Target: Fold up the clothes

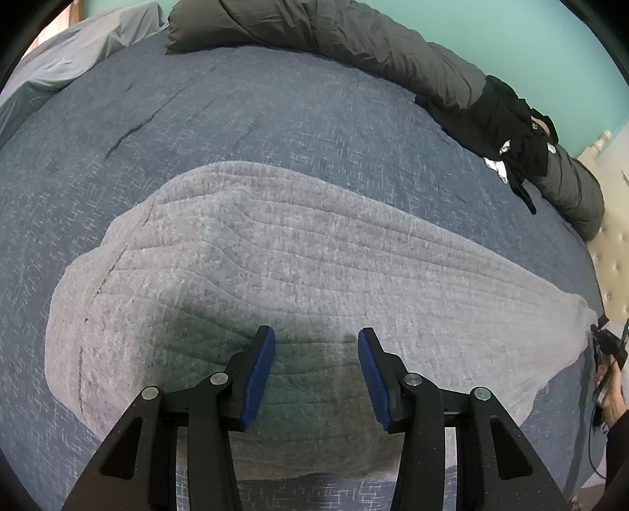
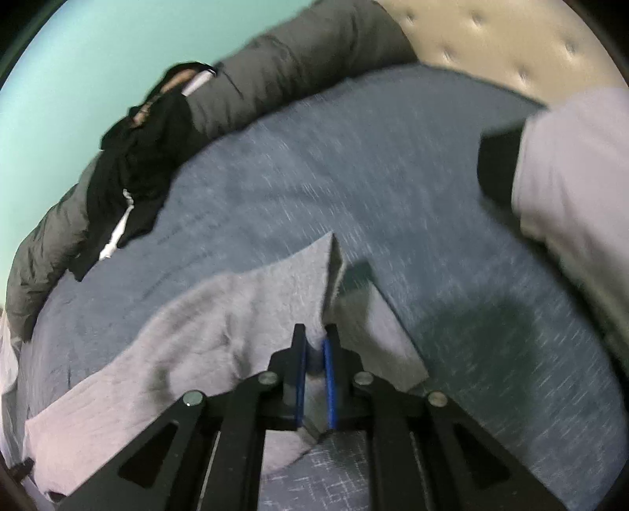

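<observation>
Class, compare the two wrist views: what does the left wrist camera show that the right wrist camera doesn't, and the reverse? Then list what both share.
Left wrist only: the left gripper, open above the spread grey garment, and a light grey pillow.

Right wrist only: the right gripper, shut on the grey garment's lifted edge, and a pale folded item.

Both: the blue bedspread, dark grey duvet roll, black clothing and tufted headboard.

The left gripper (image 1: 316, 338) hangs with fingers parted and empty, while the right gripper (image 2: 314, 338) is pinched closed.
</observation>
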`<state>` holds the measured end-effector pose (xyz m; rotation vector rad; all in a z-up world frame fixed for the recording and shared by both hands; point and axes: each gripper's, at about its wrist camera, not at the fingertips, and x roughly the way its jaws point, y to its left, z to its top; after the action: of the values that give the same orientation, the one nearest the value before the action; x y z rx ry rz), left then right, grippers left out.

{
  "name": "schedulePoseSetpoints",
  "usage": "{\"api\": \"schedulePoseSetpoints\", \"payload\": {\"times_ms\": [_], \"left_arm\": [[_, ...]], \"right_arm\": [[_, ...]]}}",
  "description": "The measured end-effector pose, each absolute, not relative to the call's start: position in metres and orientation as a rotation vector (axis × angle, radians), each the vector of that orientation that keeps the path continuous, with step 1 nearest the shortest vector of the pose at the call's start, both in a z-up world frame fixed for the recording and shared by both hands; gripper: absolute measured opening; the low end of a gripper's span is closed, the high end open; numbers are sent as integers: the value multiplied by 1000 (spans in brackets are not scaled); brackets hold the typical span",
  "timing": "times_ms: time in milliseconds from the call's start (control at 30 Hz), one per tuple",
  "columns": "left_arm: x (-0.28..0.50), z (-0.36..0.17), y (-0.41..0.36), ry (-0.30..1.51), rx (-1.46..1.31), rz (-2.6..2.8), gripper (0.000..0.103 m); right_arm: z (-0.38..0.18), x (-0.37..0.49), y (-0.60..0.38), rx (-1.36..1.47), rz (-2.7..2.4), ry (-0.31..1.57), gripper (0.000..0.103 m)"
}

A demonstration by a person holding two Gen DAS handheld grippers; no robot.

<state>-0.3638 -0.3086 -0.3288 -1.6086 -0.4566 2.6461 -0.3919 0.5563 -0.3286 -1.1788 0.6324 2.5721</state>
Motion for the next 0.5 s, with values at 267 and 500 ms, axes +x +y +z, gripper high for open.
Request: {"api": "schedulePoseSetpoints", "payload": {"times_ms": [267,500], "left_arm": [[-357,-324,-306,-463,-1590,2646,49],[-352,-321,-304,-466,-1590,2643,49]], "right_arm": [[-265,-392,585,-1215,2588,543,7],[-303,-401,584,-1389,2444,484,7]]}}
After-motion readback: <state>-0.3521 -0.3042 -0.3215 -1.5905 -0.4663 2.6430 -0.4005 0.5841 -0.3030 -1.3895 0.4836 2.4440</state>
